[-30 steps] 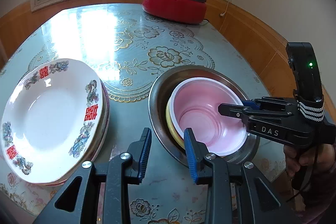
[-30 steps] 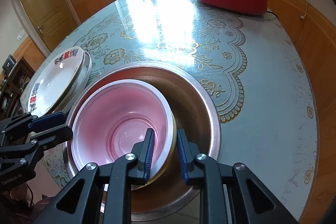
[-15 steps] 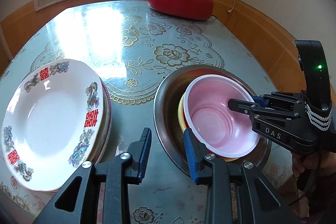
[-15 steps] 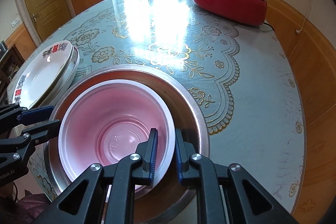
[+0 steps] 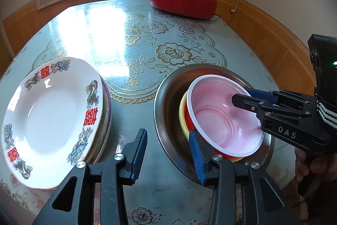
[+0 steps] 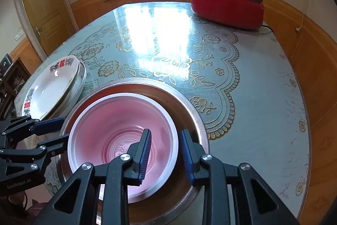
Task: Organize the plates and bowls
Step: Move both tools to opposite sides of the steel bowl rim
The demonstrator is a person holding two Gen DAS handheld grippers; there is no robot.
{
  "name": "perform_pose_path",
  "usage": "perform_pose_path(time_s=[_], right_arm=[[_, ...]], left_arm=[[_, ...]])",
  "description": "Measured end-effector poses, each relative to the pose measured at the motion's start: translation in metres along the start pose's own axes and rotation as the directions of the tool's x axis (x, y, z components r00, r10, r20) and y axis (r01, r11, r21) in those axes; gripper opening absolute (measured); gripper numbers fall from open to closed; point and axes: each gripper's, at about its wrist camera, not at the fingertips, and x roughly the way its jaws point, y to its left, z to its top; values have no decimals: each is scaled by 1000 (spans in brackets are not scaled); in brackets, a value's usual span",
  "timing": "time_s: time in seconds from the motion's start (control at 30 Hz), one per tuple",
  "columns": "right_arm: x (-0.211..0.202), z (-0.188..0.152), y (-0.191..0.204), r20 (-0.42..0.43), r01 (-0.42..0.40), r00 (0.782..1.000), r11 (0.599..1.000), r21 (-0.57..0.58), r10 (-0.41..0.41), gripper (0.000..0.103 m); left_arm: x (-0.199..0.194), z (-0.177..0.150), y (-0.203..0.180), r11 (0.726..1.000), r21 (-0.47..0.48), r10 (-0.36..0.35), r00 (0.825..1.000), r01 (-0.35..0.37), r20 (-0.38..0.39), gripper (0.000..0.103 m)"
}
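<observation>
Plainly, both tools have just been opening, and the bowl stack now sits freed inside the steel basin.

At the left of the desk (image 5: 130,20), the stack of plates (image 5: 52,119) lies undisturbed, the white plate with red characters on top and tilted a little toward the near edge. Beside it, the left tool (image 5: 168,153) stands spread: one pad hangs over bare desk between plates and basin, the other reaches over the near rim of the steel basin (image 5: 166,111), next to the yellow bowl (image 5: 182,117). It pinches nothing.

In the basin, the pink bowl (image 6: 118,125) is nested on a red bowl (image 5: 190,121) and the yellow one, all leaning toward the near side. The right tool (image 6: 165,153) straddles the pink bowl's rim, one pad inside, one outside. A second ago the pads were close on that rim; now a clear gap shows either side, so the hold is released.

Farther right and back, a red electric pot (image 6: 227,7) stands well apart from the work.

Judgement: bowls are gathered in the basin and plates are stacked, so the sorting looks near done. The tilted nest may want settling flat.
</observation>
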Motion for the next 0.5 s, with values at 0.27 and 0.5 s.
perform_pose_path(time_s=[0.27, 0.5], right_arm=[[-18, -5, -22, 49, -71, 997, 991, 114, 66, 29], [-32, -12, -42, 85, -86, 994, 976, 201, 70, 30]], left_arm=[[-3, -4, -2, 1000, -2, -7, 1000, 7, -2, 46], [-5, -6, -1, 1000, -21, -15, 1000, 14, -2, 51]])
